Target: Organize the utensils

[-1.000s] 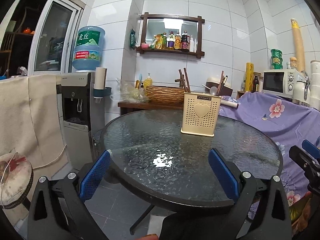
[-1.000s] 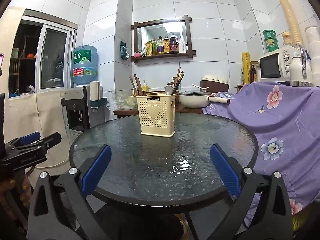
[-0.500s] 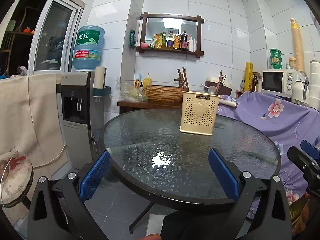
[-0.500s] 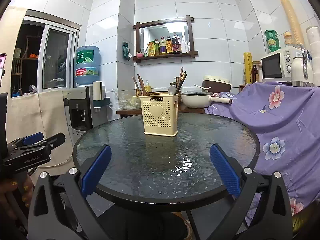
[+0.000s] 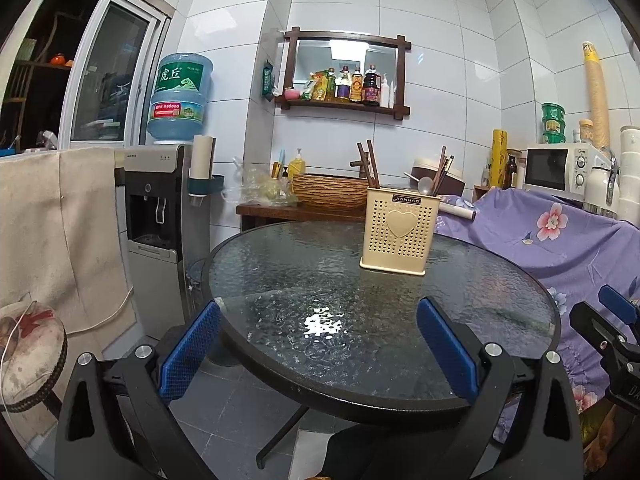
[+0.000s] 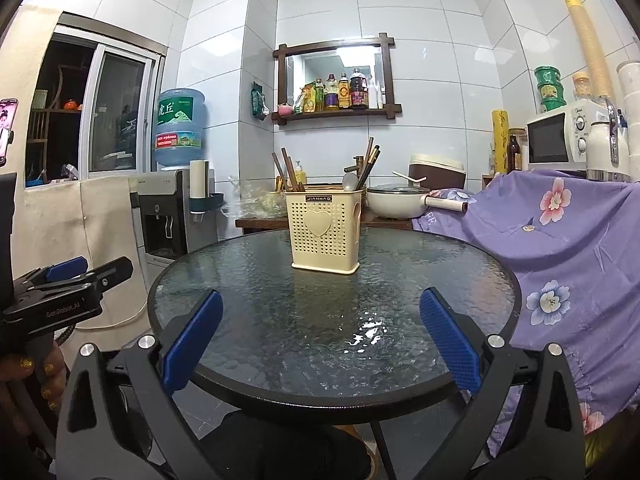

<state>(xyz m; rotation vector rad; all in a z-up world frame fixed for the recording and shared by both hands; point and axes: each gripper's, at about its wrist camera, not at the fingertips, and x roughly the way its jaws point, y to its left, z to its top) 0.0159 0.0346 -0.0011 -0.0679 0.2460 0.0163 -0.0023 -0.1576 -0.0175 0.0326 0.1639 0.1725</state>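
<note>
Both grippers have eased slightly nearer the utensil holder (image 5: 396, 234) over the last second, and it has not shifted on the tabletop (image 5: 280, 280). That cream, perforated holder with a heart on its front stands upright on the round glass tabletop, toward the far side. Chopsticks (image 6: 370, 160) and a spoon (image 6: 349, 181) stick up out of it. Short of the holder, at the near edge, the left gripper (image 5: 318, 350) hovers with its blue-padded fingers (image 5: 188, 350) spread wide and nothing between them. The right gripper (image 6: 320, 344) hovers there too, fingers (image 6: 450, 340) likewise wide apart and empty. Behind the holder sit a wicker basket (image 5: 332, 190) and a white pot (image 6: 394, 200) on a wooden bench. Left of the holder stands a water dispenser (image 5: 160, 208); right of it, a purple flowered cloth (image 6: 560, 232).
</note>
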